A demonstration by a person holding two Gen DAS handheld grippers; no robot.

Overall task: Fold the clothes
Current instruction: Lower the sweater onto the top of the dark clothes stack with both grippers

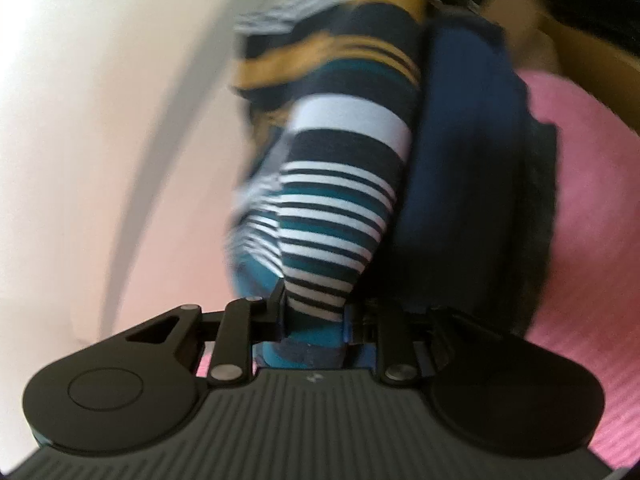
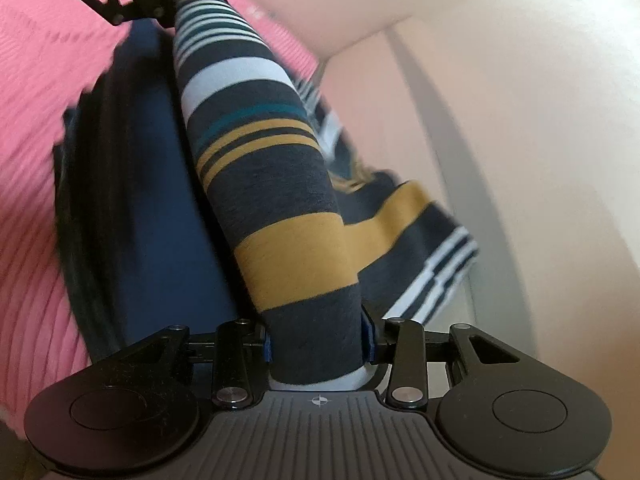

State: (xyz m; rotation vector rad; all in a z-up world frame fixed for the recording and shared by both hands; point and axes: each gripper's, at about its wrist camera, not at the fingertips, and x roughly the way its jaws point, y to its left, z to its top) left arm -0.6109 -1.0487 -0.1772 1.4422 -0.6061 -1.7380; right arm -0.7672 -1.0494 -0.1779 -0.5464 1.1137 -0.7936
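So the main thing here is a striped garment (image 1: pixel 344 184), navy with white, teal and mustard-yellow bands, bunched into a long rope-like roll and stretched between the two grippers. In the left wrist view it runs from the bottom centre of the frame up toward the top centre, narrow white and teal stripes nearest the camera, the wide white band midway, mustard further up. In the right wrist view the order flips: plain navy and a wide mustard band close to the camera, thin white stripes up at the top left.

The left gripper (image 1: pixel 316 320) is pinching the striped end of the garment; the cloth fills the gap between its jaws and the teal edge pokes out behind them. The right gripper (image 2: pixel 318 350) is clamped on the navy end, with the blue pads pressed against the fabric on both sides and a bit of white edge sticking out toward the camera. You can also see the left gripper from the right wrist view, top left of the frame, with the cloth coming out of it.

A loose flap of the same garment hangs off to the right of the roll in the right wrist view, lower centre-right.

Right beside the roll sits a dark blue cloth (image 1: pixel 472 152), lying on a pink ribbed cover (image 1: pixel 580 240). Can't tell if the roll touches it. Past that there's a pale wall (image 2: pixel 540 140), kinda blurry. Upper right of the left wrist view shows something brown, too smeared to make out.
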